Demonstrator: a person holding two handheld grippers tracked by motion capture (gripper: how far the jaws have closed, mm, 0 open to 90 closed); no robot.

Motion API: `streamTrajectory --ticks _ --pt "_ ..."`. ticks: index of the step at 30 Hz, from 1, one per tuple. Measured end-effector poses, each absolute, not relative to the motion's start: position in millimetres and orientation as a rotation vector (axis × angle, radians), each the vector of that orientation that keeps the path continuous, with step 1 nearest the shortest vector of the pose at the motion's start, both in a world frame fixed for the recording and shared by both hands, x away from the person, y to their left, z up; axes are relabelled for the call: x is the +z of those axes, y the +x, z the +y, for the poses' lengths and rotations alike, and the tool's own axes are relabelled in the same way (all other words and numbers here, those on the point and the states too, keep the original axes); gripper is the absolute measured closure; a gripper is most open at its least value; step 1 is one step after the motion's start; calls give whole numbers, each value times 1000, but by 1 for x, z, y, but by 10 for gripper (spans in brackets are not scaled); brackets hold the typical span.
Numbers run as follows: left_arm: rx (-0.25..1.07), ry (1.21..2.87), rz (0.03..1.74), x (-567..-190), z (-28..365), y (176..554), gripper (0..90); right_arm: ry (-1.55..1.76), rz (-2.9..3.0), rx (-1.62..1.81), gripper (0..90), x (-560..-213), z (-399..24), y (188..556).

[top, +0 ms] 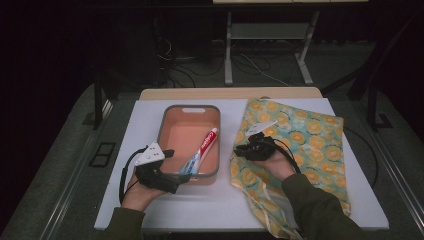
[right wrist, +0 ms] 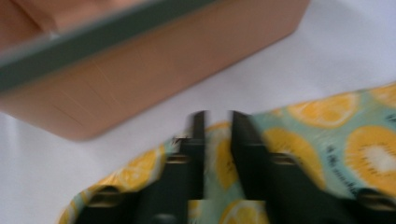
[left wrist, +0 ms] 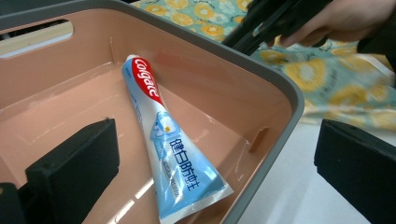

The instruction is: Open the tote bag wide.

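The left gripper (top: 170,167) sits at the tray's (left wrist: 275,81) near wall, jaws wide and straddling it — the toothpaste tube (left wrist: 161,140) lies between them, untouched, leaning on that wall. The right gripper (right wrist: 217,126) hangs over the fruit-print cloth's (top: 305,140) edge, jaws narrowly parted with nothing pinched. I'd lower it until one jaw slides under the hem — then close, lifting only the top layer.

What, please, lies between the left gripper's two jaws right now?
In the left gripper view, the left gripper straddles the bin's grey-rimmed side wall; the toothpaste tube's crimped end lies between its jaws, untouched.
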State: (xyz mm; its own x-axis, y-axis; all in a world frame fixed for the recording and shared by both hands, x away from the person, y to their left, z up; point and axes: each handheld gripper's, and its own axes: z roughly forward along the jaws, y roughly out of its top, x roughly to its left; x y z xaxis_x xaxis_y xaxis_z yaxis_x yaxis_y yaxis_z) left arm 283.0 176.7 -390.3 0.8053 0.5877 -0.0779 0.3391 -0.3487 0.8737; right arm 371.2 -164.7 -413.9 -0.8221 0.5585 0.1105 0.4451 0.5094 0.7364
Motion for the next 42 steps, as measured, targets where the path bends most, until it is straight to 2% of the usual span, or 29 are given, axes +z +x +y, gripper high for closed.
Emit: streamTrajectory --ticks 1,2,4,5,6,8,15,22,32,35,36,37,39,40,42 --pt "305 1968 692 -390 177 283 0 872 2604 1208 688 -414 -165 371" --pt "306 1968 692 -390 177 283 0 855 2586 1244 582 -404 -173 365" --pt "307 1968 695 -390 177 283 0 844 2584 1272 510 -394 -183 357" --pt "309 1968 695 -390 176 283 0 844 2584 1272 510 -394 -183 357" --pt "313 1971 693 -390 176 283 0 824 2579 1278 460 -384 -195 348" --pt "313 1970 694 -391 176 283 0 810 2586 1270 418 -379 -208 339" --pt "310 1966 698 -391 176 283 0 807 2589 1257 352 -376 -247 311" --pt "314 1969 697 -391 176 283 0 774 2694 1145 331 -406 -274 276" --pt "316 1971 693 -391 176 283 0 683 2801 1034 337 -436 -277 255" --pt "317 1973 693 -391 176 283 0 633 2823 995 368 -442 -276 253" --pt "317 1972 693 -391 176 283 0 602 2825 978 388 -444 -276 252" --pt "318 1973 693 -391 176 283 0 581 2812 980 470 -444 -277 251" --pt "319 1973 693 -391 176 283 0 563 2813 992 578 -444 -278 251" --pt "319 1973 694 -391 176 283 0 563 2813 992 578 -444 -278 251" --pt "320 1973 694 -391 176 283 0 559 2816 996 666 -444 -278 251"
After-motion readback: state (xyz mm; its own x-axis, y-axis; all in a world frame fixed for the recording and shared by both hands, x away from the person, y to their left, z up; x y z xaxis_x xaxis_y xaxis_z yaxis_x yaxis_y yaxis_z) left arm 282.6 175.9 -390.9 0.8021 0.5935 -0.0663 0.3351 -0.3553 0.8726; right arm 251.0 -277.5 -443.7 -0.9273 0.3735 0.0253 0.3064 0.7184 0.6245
